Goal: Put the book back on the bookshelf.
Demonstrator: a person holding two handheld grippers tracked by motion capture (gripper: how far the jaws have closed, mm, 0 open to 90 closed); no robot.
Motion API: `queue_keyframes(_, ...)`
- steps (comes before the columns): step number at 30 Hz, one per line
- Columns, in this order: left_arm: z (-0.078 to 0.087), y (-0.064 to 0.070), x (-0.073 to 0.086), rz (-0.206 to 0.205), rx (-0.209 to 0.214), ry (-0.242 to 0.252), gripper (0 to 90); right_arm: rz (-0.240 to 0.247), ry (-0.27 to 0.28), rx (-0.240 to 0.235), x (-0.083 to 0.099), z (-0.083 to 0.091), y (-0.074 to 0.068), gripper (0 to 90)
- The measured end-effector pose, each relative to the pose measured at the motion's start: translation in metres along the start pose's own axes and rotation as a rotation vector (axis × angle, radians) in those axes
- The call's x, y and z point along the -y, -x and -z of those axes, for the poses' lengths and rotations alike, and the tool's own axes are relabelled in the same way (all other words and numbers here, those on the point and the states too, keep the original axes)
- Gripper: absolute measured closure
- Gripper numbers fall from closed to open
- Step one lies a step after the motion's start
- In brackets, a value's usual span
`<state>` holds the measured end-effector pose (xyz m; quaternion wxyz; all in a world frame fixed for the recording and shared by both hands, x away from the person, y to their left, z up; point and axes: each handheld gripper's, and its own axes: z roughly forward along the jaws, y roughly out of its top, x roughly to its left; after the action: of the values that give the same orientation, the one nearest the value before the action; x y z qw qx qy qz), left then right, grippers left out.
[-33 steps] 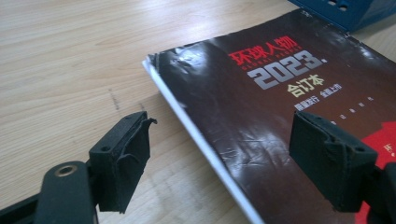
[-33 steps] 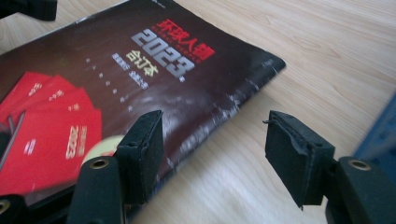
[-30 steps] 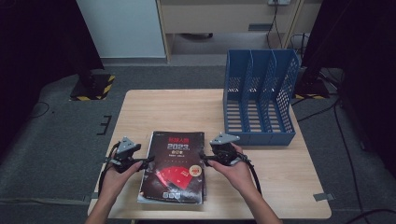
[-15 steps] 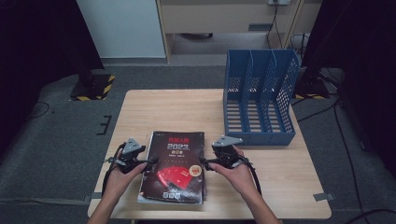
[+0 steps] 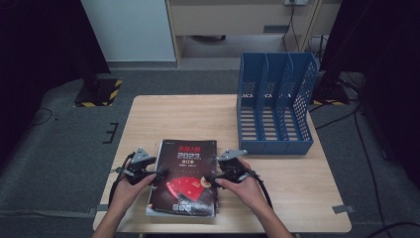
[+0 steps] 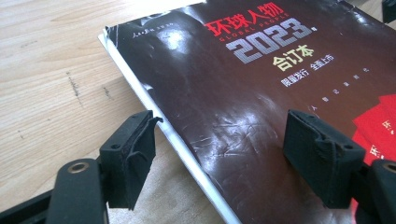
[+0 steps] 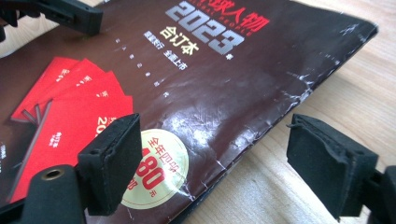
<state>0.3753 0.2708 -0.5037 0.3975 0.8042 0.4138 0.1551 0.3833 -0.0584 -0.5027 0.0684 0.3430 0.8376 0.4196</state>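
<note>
magazine flat on table | left claw wide, astride edge | right claw wide, maybe touching

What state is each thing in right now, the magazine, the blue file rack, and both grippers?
Magazine: closed, lying flat on the table, cover up, creased along its edges.
Blue file rack: upright at the table's far right, all three slots empty.
Left gripper: open, jaws straddling the magazine's left edge.
Right gripper: open, jaws straddling the magazine's right edge.
</note>
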Motion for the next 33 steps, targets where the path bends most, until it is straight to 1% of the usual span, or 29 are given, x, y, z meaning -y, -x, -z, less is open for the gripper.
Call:
queue_keyframes(1,-0.001,0.0,0.001,0.012,0.016,0.0,24.7,-0.003,-0.005,-0.005,0.001,-0.002,0.001,17.0)
queue_keyframes(2,-0.001,0.0,0.001,0.012,0.016,0.0,24.7,-0.003,-0.005,-0.005,0.001,-0.002,0.001,17.0)
queue_keyframes(3,-0.002,0.0,0.002,0.017,0.025,0.0,23.9,-0.009,-0.016,-0.017,0.001,-0.004,0.001,16.1)
queue_keyframes(8,-0.003,-0.001,0.003,0.031,0.031,-0.001,22.9,-0.016,-0.032,-0.023,0.003,-0.009,0.002,14.7)
queue_keyframes(9,-0.004,-0.002,0.005,0.06,0.035,0.005,22.2,-0.035,-0.026,-0.034,0.004,-0.011,0.003,14.1)
queue_keyframes(10,-0.004,-0.003,0.005,0.072,0.041,0.003,21.0,-0.047,-0.025,-0.042,0.005,-0.012,0.004,13.8)
queue_keyframes(13,-0.005,-0.003,0.006,0.069,0.047,0.002,20.8,-0.059,-0.022,-0.056,0.006,-0.013,0.006,14.1)
queue_keyframes(17,-0.005,-0.003,0.006,0.068,0.044,0.003,20.8,-0.064,-0.022,-0.082,0.006,-0.016,0.003,14.4)
queue_keyframes(20,-0.005,-0.003,0.006,0.068,0.044,0.002,20.9,-0.055,-0.019,-0.074,0.005,-0.016,0.002,13.9)
queue_keyframes(21,-0.005,-0.003,0.006,0.067,0.045,-0.001,20.8,-0.056,-0.011,-0.072,0.004,-0.014,0.001,15.4)
queue_keyframes(22,-0.005,-0.003,0.006,0.067,0.045,-0.001,20.8,-0.056,-0.011,-0.072,0.004,-0.014,0.001,15.4)
queue_keyframes(23,-0.004,-0.003,0.006,0.067,0.046,-0.001,20.8,-0.057,0.006,-0.074,0.002,-0.011,0.0,15.4)
queue_keyframes(25,-0.004,-0.003,0.006,0.071,0.047,-0.001,20.7,-0.054,0.025,-0.077,-0.001,-0.008,-0.001,15.4)
queue_keyframes(26,-0.004,-0.003,0.006,0.071,0.047,-0.001,20.7,-0.054,0.025,-0.077,-0.001,-0.008,-0.001,15.4)
queue_keyframes(27,-0.004,-0.003,0.006,0.071,0.046,0.0,20.7,-0.052,0.045,-0.085,-0.004,-0.006,-0.003,15.7)
queue_keyframes(28,-0.004,-0.003,0.007,0.071,0.045,0.002,20.8,-0.049,0.054,-0.097,-0.007,-0.005,-0.004,15.9)
queue_keyframes(31,-0.004,-0.003,0.007,0.072,0.047,0.003,20.8,-0.052,0.062,-0.121,-0.013,-0.005,-0.007,17.7)
queue_keyframes(33,-0.004,-0.003,0.007,0.071,0.047,0.004,20.8,-0.052,0.061,-0.124,-0.015,-0.006,-0.007,17.9)
